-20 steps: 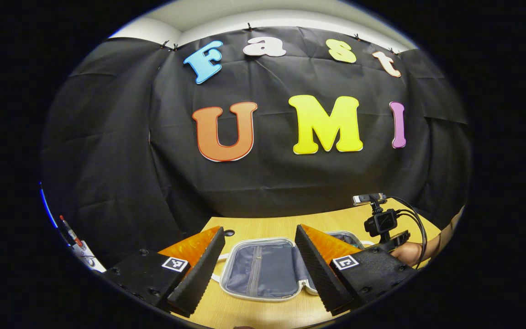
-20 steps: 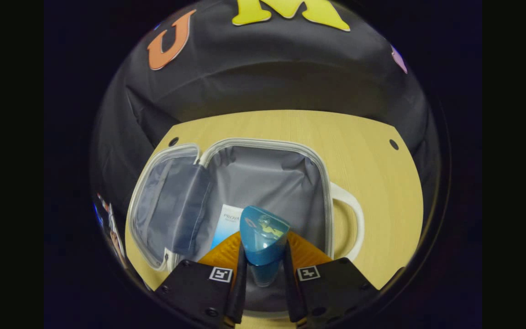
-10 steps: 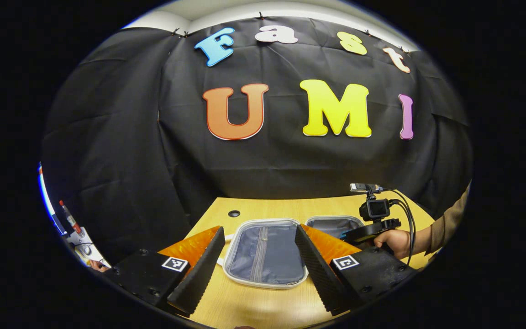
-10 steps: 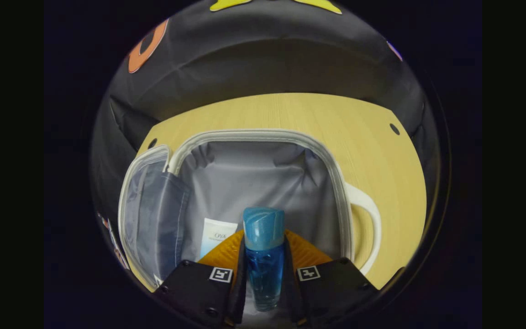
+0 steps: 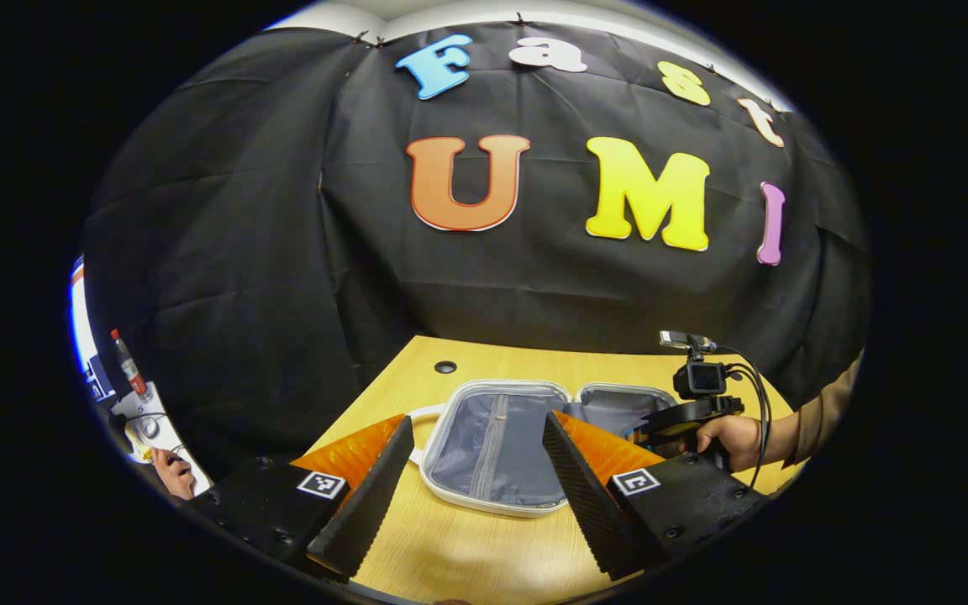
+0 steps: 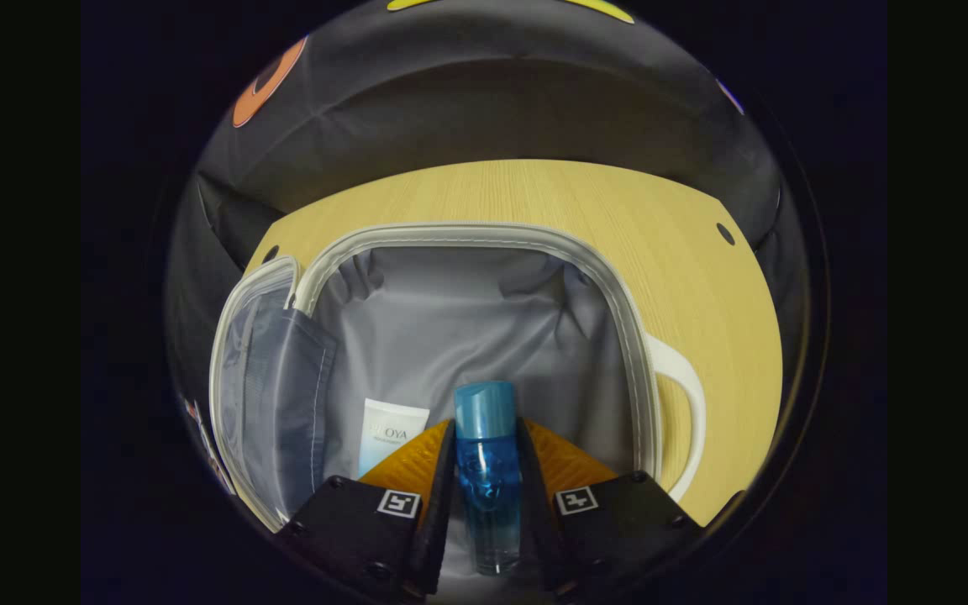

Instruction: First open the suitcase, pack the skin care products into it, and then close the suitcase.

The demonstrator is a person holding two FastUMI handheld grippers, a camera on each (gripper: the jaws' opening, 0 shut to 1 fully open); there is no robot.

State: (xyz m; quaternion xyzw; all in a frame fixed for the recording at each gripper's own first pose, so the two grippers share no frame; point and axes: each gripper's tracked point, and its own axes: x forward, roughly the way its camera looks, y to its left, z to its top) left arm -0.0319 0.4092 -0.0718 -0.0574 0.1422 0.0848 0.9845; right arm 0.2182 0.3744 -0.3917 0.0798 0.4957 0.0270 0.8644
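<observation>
Tabletop (image 6: 702,277): suitcase (image 6: 484,239) lies open, tube (image 6: 390,433) already inside. R gripper (image 6: 488,496) clenched on blue bottle (image 6: 486,470), low over lining. L gripper (image 5: 471,470) fingers spread, empty, above lid. Risk: bottle dropped upright tips/rolls, blocks lid closing.

Both views are sharp at centre and bend strongly toward the rims. The left gripper view is evenly bright, with white ceiling light at twelve o'clock. The right gripper view is dimmer, fading at its edges.

Black claw (image 5: 467,483), orange fingers (image 5: 349,449), tan sleeve (image 5: 824,409)
</observation>
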